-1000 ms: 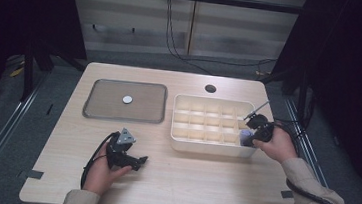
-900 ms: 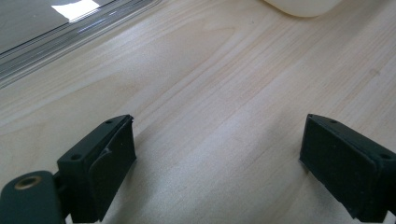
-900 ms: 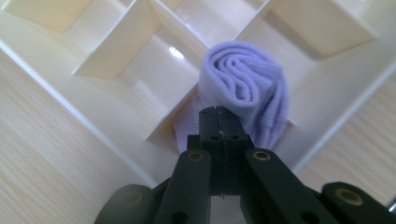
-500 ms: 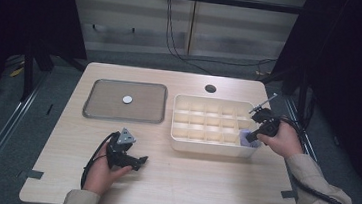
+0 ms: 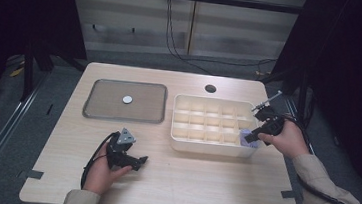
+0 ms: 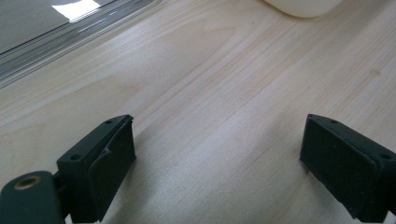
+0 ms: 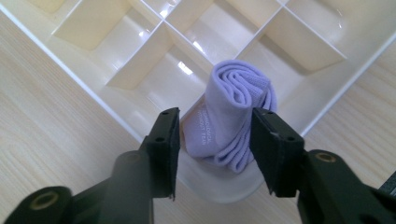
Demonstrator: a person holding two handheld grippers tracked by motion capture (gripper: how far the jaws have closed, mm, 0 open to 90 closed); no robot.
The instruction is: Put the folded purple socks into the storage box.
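The right gripper (image 7: pixel 215 149), its jaws just opening off the rolled lilac sock (image 7: pixel 233 121), is hovering over the organiser tray's (image 5: pixel 205 147) corner compartment at four o'clock, while the left gripper (image 6: pixel 215 163) is resting wide open on the table (image 6: pixel 224 84).

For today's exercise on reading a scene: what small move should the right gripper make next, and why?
Probably lift the right gripper straight up and clear. Its jaws have just been opening, the rolled lilac sock already sits in the corner compartment of the divided tray, and the pads no longer press it.
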